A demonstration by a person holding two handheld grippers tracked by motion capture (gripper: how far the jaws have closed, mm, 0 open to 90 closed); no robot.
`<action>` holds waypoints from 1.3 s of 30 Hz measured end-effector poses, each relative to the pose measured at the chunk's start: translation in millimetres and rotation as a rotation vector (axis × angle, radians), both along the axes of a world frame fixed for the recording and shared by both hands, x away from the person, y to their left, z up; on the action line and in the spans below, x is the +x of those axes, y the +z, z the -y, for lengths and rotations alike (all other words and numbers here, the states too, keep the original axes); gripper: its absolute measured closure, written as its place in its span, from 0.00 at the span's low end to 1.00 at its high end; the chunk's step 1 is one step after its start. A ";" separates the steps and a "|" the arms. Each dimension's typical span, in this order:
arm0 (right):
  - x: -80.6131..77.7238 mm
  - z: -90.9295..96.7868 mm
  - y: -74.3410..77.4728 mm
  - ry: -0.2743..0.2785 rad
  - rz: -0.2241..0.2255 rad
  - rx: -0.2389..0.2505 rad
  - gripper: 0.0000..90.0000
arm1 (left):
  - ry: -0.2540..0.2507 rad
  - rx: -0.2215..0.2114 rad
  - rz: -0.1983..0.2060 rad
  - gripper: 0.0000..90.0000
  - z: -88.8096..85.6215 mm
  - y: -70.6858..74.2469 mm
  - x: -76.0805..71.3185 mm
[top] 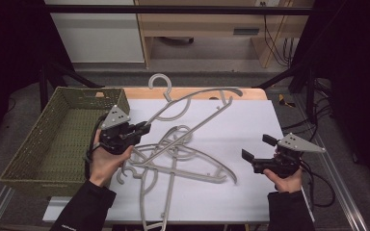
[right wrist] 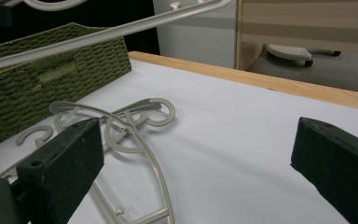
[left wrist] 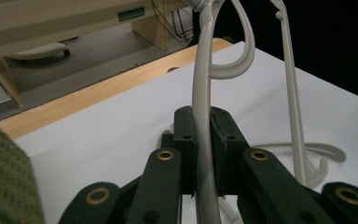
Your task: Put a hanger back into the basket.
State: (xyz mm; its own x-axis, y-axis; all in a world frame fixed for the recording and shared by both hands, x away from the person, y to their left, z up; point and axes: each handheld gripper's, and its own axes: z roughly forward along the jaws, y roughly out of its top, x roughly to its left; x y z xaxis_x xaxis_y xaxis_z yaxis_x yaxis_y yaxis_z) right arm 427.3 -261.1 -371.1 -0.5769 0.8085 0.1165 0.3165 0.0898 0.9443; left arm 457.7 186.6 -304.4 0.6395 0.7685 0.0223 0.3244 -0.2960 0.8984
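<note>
1. Gripping the lifted hanger (left wrist: 201, 116) by one thin arm, my left gripper (top: 144, 128) has its jaws clamped tight on it, at the left of the white mat (top: 250, 120).
2. My right gripper (top: 256, 148) sits at the near right, jaws spread wide, holding nothing.
3. That hanger slants up and away toward the far edge, hook (top: 160, 84) highest.
4. I judge it light, stiff and a bit slick; a hold closer to the neck would twist less.
5. More hangers (top: 183, 161) lie tangled mid-mat; one may be snagged on mine, hard to tell.
6. A woven basket (top: 33, 154) waits at the left.
</note>
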 end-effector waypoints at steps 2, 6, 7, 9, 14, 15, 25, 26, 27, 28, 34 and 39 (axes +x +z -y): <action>0.1 -0.2 -0.1 0.000 -0.001 -0.001 0.03 | 0.010 0.000 0.003 0.91 -9.3 1.3 -0.4; 0.2 -0.5 -0.4 0.005 -0.005 -0.001 0.03 | 0.032 0.003 0.013 0.91 -27.3 3.3 -0.5; 0.5 -0.7 -0.6 0.002 -0.002 -0.004 0.03 | 0.036 0.010 0.014 0.90 -31.8 4.0 -0.4; 0.8 -1.1 -0.8 0.002 -0.002 -0.002 0.03 | 0.049 0.015 0.019 0.90 -40.1 5.0 -0.3; 1.1 -1.6 -0.9 0.006 -0.007 -0.001 0.03 | 0.085 0.023 0.029 0.91 -65.7 6.2 -0.6; 1.1 -1.6 -0.9 0.006 -0.007 -0.001 0.03 | 0.085 0.023 0.029 0.91 -65.7 6.2 -0.6; 1.7 -1.4 -0.9 0.006 -0.006 -0.003 0.03 | 0.160 0.054 0.048 0.90 -113.9 5.7 -0.8; 1.7 -1.4 -0.9 0.006 -0.006 -0.003 0.03 | 0.160 0.054 0.048 0.90 -113.9 5.7 -0.8; 2.2 -1.5 -1.2 0.008 -0.007 -0.007 0.03 | 0.165 0.053 0.051 0.91 -118.7 6.0 -0.6; 2.2 -1.5 -1.2 0.008 -0.007 -0.007 0.03 | 0.171 0.047 0.051 0.91 -123.4 6.5 -0.2; 2.6 -2.7 -1.6 0.006 -0.013 -0.005 0.03 | 0.207 0.050 0.058 0.90 -149.5 11.0 3.3; 3.0 -2.4 -1.5 0.003 -0.011 -0.008 0.03 | 0.210 0.070 0.051 0.90 -171.0 12.7 7.6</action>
